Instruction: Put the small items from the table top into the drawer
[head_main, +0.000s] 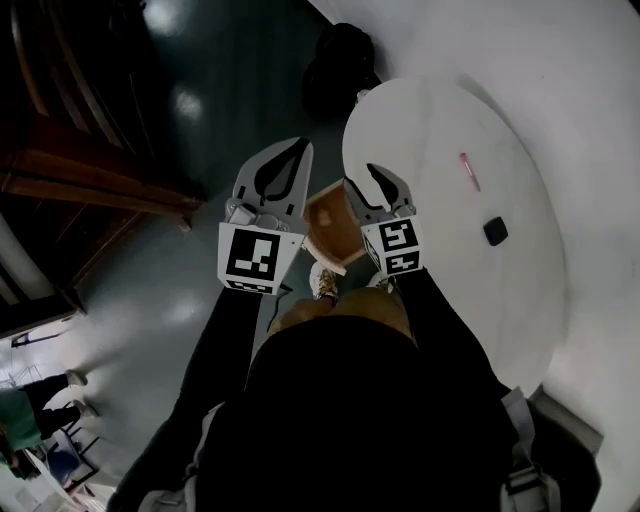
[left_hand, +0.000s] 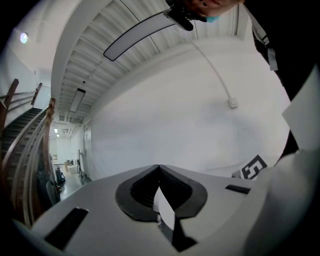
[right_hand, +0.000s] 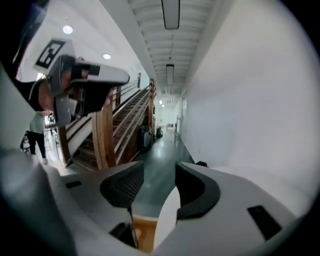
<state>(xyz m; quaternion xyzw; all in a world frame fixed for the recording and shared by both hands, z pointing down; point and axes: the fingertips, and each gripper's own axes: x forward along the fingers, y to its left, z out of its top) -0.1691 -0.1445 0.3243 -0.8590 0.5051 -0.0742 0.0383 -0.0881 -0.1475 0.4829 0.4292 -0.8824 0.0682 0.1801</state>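
The wooden drawer (head_main: 326, 222) is pulled out from under the near left edge of the round white table (head_main: 430, 125). It sits between the two grippers. I cannot see anything inside it from here.

Two small things lie on the table top. A thin pink stick (head_main: 468, 170) is on the far side. A little black block (head_main: 495, 231) is nearer and a bit more to the right. They are well apart from each other and from the drawer.

The left gripper (head_main: 298, 148) has its jaws pressed together with nothing in them. It is held out over the dark floor, just left of the drawer.

The right gripper (head_main: 362, 180) has its jaws apart and there is nothing between them. Through the gap you only see the floor and a corner of the drawer. It hangs over the table edge, just beside the drawer.

So I think no small thing is being carried now, and the job is at the step of going to fetch one.

Next, the right gripper likely has to swing right over the table, come down with one jaw on each side of a small thing, and squeeze. The pink stick lies flat and is thin, so it may be hard to pinch. The black block looks easier to grab first
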